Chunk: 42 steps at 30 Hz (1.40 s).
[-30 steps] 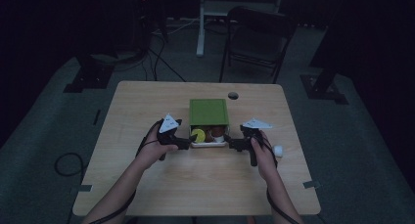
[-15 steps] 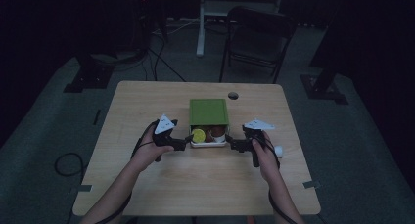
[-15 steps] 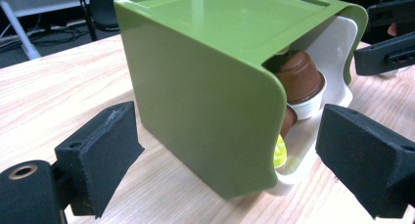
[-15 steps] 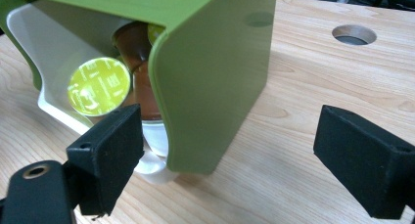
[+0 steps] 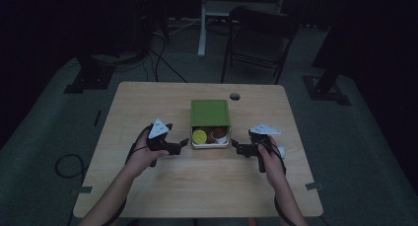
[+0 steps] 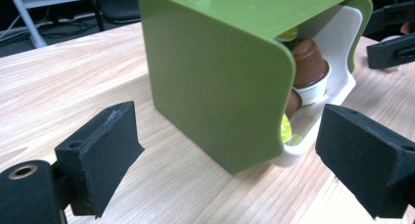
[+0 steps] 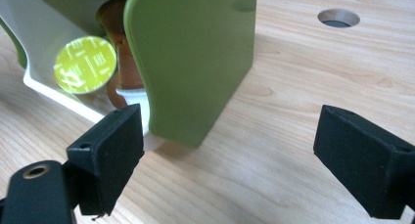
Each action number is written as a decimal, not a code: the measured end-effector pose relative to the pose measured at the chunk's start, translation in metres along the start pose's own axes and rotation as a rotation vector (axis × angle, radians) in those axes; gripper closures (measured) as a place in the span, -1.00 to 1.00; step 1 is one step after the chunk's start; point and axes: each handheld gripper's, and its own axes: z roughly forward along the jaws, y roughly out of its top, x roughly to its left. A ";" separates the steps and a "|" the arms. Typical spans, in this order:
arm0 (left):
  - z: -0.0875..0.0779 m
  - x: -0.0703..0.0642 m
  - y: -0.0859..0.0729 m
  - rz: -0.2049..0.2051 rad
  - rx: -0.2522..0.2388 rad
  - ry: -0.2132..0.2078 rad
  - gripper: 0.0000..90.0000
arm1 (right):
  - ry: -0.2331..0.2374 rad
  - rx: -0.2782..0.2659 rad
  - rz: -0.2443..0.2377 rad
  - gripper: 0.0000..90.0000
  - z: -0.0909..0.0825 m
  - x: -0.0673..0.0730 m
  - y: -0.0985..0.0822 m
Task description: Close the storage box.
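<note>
1. The green box (image 5: 210, 113) is sitting mid-table, toward the far edge, with coffee capsules (image 5: 210, 135) showing in its white tray (image 5: 211, 144).
2. The left gripper (image 5: 185, 143) is hovering just beside the tray's left corner, jaws spread wide, gripping nothing.
3. The right gripper (image 5: 235, 147) is waiting near the box's right side, jaws wide apart and empty.

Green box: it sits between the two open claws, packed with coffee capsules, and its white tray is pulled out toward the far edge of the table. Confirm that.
Not quite. The white tray sticks out of the green box toward the person, not the far edge; the high view shows it. The rest holds: left claw and right claw open, capsules inside.
</note>
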 end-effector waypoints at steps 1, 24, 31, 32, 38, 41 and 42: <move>-0.002 0.001 -0.003 -0.002 0.003 0.004 -0.80 | -0.002 0.003 -0.001 -0.75 -0.001 0.000 -0.001; -0.024 0.009 -0.037 -0.037 0.089 0.069 -0.80 | -0.034 0.070 0.012 -0.76 -0.007 -0.002 -0.033; -0.034 0.014 -0.049 -0.066 0.121 0.101 -0.80 | -0.048 0.087 0.008 -0.75 -0.008 -0.003 -0.041; -0.036 0.014 -0.051 -0.070 0.121 0.105 -0.80 | -0.050 0.089 0.003 -0.75 -0.008 -0.003 -0.042; -0.048 0.017 -0.061 -0.084 0.129 0.128 -0.80 | -0.062 0.103 -0.012 -0.76 -0.011 -0.003 -0.047; -0.053 0.018 -0.067 -0.088 0.141 0.139 -0.80 | -0.065 0.108 -0.020 -0.75 -0.014 -0.002 -0.050; -0.055 0.018 -0.069 -0.094 0.144 0.144 -0.80 | -0.063 0.109 -0.019 -0.75 -0.015 -0.001 -0.051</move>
